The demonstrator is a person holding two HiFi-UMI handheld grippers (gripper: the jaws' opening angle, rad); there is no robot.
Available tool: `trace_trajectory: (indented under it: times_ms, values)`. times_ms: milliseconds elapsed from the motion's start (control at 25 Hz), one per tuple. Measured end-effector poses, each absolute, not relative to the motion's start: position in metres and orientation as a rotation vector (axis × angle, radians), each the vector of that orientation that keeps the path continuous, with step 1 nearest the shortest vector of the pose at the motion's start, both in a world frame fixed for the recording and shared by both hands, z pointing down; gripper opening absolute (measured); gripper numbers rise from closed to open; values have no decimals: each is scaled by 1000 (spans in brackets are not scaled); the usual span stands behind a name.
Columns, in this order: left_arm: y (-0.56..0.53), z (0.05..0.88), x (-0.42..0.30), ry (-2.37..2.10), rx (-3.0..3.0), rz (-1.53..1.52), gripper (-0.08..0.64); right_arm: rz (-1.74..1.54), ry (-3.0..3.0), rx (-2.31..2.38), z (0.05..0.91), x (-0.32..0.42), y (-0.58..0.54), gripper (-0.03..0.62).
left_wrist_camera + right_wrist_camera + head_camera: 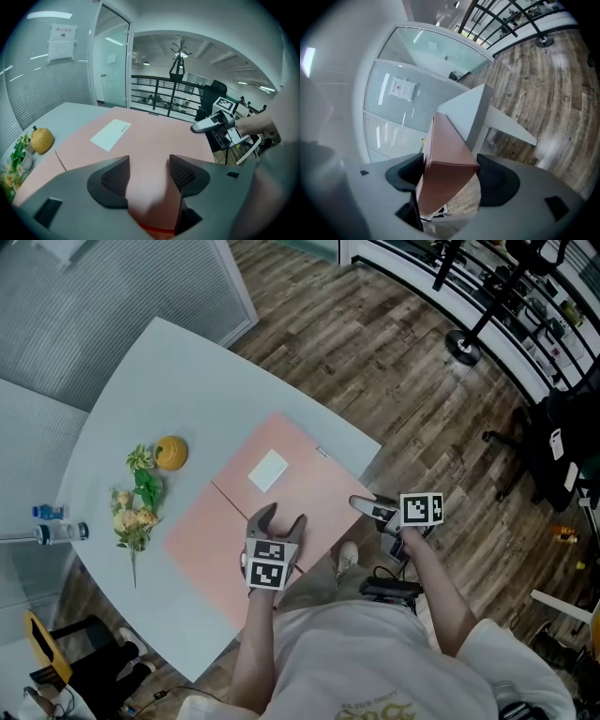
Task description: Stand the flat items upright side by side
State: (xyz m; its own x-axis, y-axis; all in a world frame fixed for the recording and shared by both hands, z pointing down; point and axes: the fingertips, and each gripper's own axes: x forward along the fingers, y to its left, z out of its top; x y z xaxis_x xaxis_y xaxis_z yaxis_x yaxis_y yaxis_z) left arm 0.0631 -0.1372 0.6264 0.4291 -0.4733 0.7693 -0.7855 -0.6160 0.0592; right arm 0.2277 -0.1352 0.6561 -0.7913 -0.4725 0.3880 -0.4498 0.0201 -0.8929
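Note:
A large flat pink board [217,538] lies on the pale table [169,381], with a seam line across its left part. A white card [268,470] lies flat on it, also seen in the left gripper view [110,134]. My left gripper [281,517] hovers over the board's near edge, its jaws open with only the pink surface [154,140] below them [149,171]. My right gripper [362,505] is at the board's right corner, which overhangs the table. In the right gripper view the pink corner [447,154] fills the gap between the pads [451,174].
A round orange object [172,453] and a flower sprig [136,507] lie left of the board, with a bottle [58,532] at the table's left edge. Wooden floor with cables [389,589] lies right of the table. A yellow chair [42,648] stands at lower left.

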Motion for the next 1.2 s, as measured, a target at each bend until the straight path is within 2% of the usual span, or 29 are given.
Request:
trace_trajectory:
  times_ms: [720, 1200]
  values:
    - [-142, 608, 66, -1066, 2270, 954, 267, -1875, 2398, -1186, 616, 234, -143, 370]
    - [-139, 575, 111, -973, 2328, 783, 265, -1714, 2547, -1294, 582, 231, -146, 370]
